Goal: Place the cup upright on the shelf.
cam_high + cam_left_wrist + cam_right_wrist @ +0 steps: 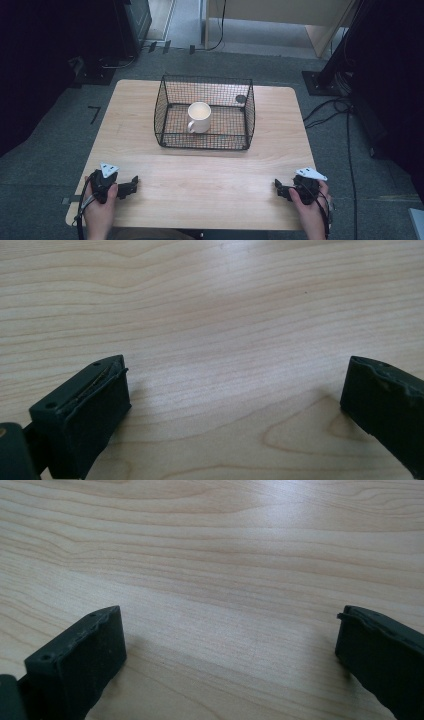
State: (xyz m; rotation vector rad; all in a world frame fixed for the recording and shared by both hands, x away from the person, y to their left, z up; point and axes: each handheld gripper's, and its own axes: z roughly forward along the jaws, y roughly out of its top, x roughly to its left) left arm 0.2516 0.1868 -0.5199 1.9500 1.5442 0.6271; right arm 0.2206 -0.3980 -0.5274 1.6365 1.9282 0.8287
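My left claw (131,185) rests low on the tabletop (200,190), jaws spread wide with nothing but bare wood between them. My right claw (281,190) mirrors it, jaws just as far apart and empty. Both sit well short of the wire basket (165,107), one toward each of its near corners, which I read as a neutral ready stance. Inside the basket a white mug (199,117) stands upright near the middle, handle toward my left claw.

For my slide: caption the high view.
White mug upright in a wire basket on a table; both grippers open near the front edge.
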